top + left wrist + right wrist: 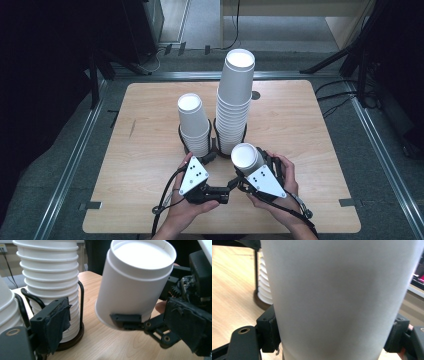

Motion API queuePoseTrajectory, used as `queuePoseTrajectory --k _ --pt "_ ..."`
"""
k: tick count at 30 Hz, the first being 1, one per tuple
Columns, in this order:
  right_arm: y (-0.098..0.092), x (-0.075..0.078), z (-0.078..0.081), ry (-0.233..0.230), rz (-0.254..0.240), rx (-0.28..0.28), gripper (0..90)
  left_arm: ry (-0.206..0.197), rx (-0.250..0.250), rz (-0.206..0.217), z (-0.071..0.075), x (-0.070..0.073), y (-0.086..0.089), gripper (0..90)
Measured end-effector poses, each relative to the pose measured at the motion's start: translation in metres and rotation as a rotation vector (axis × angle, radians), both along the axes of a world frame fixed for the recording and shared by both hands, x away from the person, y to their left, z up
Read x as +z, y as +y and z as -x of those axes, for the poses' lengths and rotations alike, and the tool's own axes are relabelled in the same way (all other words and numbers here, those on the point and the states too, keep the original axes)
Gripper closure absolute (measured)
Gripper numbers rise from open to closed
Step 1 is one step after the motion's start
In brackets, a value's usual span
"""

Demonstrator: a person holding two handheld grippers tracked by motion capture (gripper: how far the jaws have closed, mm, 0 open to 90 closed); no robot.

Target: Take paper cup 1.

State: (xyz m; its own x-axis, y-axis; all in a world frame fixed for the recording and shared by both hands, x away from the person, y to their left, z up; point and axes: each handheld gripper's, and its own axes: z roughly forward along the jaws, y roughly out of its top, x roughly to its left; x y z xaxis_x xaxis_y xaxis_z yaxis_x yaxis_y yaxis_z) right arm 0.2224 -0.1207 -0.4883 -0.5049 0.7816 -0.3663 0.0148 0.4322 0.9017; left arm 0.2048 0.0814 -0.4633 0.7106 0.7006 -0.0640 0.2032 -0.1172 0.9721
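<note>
Grip of right gripper [248, 167] clamped on single white paper cup [245, 158], bottom up, jaws pressing its sides near the rim, above the light wooden table [300, 130]. Left gripper [212, 162] just beside it, jaws parted and holding nothing. Beyond both, tall stack of white paper cups [234, 100] and shorter stack of white paper cups [193, 125], each in a black wire holder [215, 147].

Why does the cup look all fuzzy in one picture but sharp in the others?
In the right gripper view the held paper cup sits so close to the camera that its wall turns soft and grey-shadowed. In the left gripper view its rim is crisp, though the bottom glares white. In the high view the wooden table is evenly lit, the surroundings dark, and the tall cup stack leans with lens distortion.
</note>
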Motion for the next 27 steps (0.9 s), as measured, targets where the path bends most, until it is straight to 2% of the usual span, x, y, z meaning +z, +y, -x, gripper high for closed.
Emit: queuePoseTrajectory --k 1,2,11,15,16,21,27 --pt "0.0 0.0 0.0 0.0 0.0 0.0 20.9 -0.003 0.001 -0.001 0.0 0.0 0.0 9.0" --pt "0.002 -0.002 0.002 0.005 0.002 0.023 20.9 -0.008 0.003 0.002 0.001 0.0 -0.001 13.1" --pt "0.009 -0.002 0.008 0.02 -0.021 0.098 20.8 -0.029 -0.037 -0.021 0.004 0.001 -0.004 13.3" --pt "0.01 -0.003 0.009 0.046 -0.039 0.137 20.7 -0.037 -0.053 -0.028 0.005 0.002 -0.005 13.5" --pt "0.011 -0.004 0.009 0.055 -0.043 0.158 20.6 -0.04 -0.055 -0.031 0.006 0.002 -0.006 13.5" --pt "0.014 -0.007 0.011 0.071 -0.046 0.183 20.4 -0.053 -0.052 -0.031 0.006 0.003 -0.005 14.1" --pt "0.016 -0.009 0.013 0.086 -0.057 0.232 19.8 -0.088 -0.062 -0.048 0.009 0.003 -0.006 18.3"
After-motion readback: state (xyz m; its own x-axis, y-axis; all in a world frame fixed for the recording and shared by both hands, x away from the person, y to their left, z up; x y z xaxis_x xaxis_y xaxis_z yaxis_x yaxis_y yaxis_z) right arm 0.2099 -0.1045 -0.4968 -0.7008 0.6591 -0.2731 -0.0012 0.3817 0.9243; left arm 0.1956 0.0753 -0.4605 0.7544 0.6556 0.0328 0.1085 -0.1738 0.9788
